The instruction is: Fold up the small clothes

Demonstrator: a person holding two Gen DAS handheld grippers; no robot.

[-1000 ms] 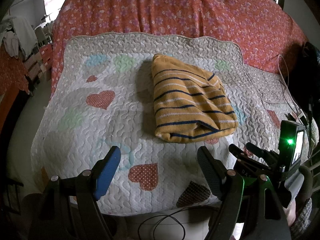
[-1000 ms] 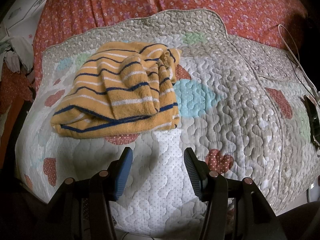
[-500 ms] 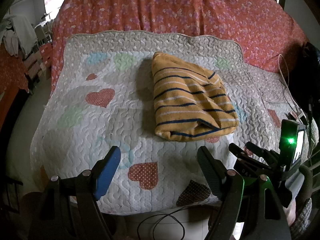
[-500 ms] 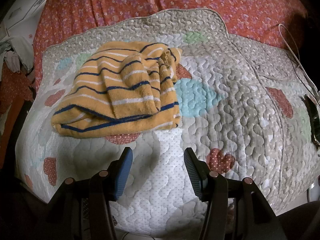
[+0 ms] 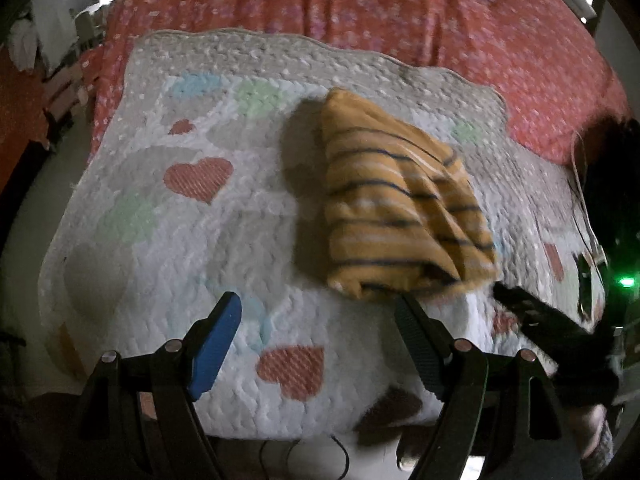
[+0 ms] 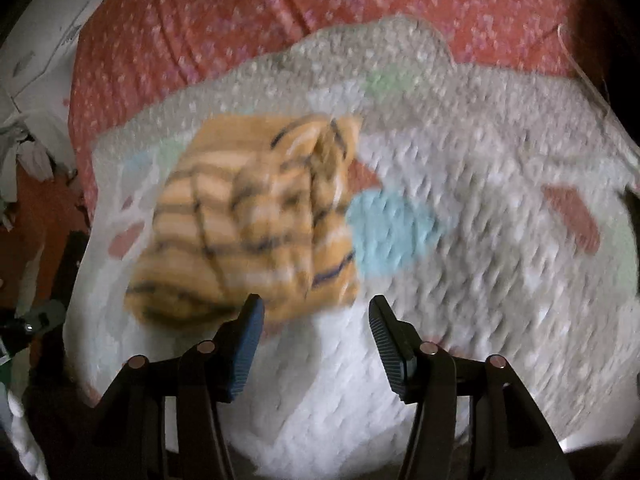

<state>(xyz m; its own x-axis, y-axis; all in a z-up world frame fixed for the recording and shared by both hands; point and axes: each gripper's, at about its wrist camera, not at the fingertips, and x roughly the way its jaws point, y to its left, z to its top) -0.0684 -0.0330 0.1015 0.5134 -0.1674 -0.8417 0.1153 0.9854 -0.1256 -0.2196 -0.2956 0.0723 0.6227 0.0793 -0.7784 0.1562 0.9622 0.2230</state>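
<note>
Both pairs of fingers are released and empty. The left gripper [image 5: 318, 320] hangs over the near part of the white quilted bed cover with coloured hearts [image 5: 168, 240], its blue-padded finger [image 5: 216, 344] and black finger spread wide. The right gripper [image 6: 316, 320] has just been spreading its fingers a little wider, with nothing between them.

The folded orange knit garment with navy and white stripes [image 5: 396, 204] lies on that cover, clear of both grippers. From the left gripper it sits ahead and to the right; from the right gripper it sits ahead and to the left [image 6: 256, 216]. So it lies between the two. Its near edge looks closest to the left gripper's black finger, though blur makes that uncertain.

Its long axis runs from near to far up the cover, the narrower end pointing toward the red flowered bedspread [image 5: 400, 16] beyond.
</note>
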